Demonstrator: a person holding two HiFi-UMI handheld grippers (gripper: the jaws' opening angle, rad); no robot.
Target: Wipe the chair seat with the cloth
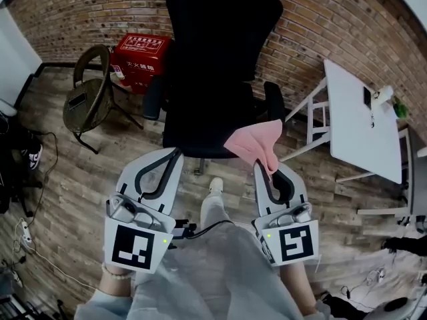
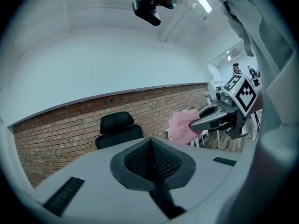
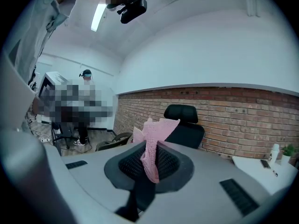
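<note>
A black office chair [image 1: 213, 65] with a tall back stands straight ahead against the brick wall; its seat [image 1: 200, 129] is just beyond both grippers. My right gripper [image 1: 270, 169] is shut on a pink cloth [image 1: 257, 142], which fans out over the seat's right front corner. In the right gripper view the pink cloth [image 3: 152, 146] is pinched between the jaws and stands up in front of the chair [image 3: 184, 122]. My left gripper [image 1: 175, 153] is shut with nothing in it, near the seat's left front edge. The left gripper view shows the chair [image 2: 119, 129] and the cloth [image 2: 180, 127].
A round wooden chair [image 1: 90, 95] stands at the left, with a red box [image 1: 140, 53] behind it by the wall. A white table [image 1: 363, 122] with small items is at the right. Cables lie on the wooden floor at the far left. A person stands in the background.
</note>
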